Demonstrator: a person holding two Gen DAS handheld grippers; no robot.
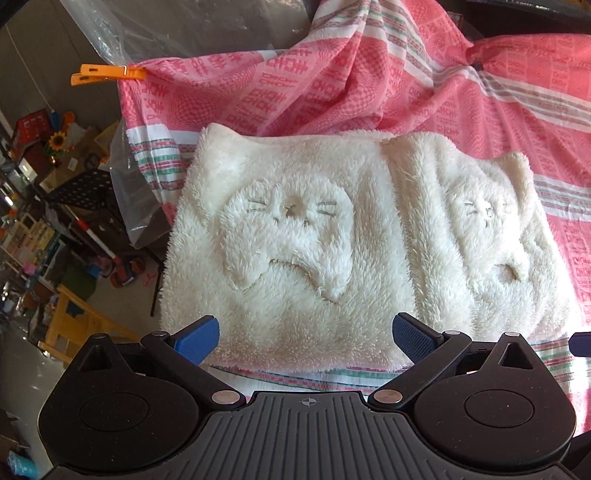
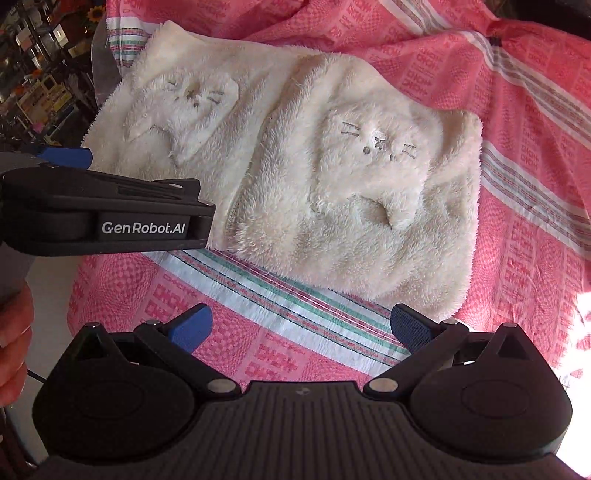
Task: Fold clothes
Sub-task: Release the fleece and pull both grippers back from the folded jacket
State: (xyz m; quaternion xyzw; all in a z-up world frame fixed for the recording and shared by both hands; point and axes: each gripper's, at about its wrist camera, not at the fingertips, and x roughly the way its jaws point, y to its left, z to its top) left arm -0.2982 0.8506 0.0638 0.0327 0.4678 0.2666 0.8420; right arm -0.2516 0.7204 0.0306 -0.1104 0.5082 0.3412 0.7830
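Note:
A fluffy white fleece garment [image 1: 332,240] with two cat-face pockets lies flat and folded on a pink patterned cloth [image 1: 369,74]. It also shows in the right wrist view [image 2: 314,177]. My left gripper [image 1: 306,338] is open and empty, its blue fingertips at the garment's near edge. My right gripper [image 2: 301,326] is open and empty, over the pink cloth [image 2: 517,184] just short of the garment's near edge. The left gripper's black body [image 2: 110,218] shows from the side at the left of the right wrist view, beside the garment.
An orange clothespin [image 1: 107,75] clips the cloth's far left corner next to clear plastic sheeting [image 1: 166,29]. Left of the surface the floor drops away to cluttered shelves, a yellow wooden frame [image 1: 74,325] and toys. A hand [image 2: 13,332] holds the left gripper.

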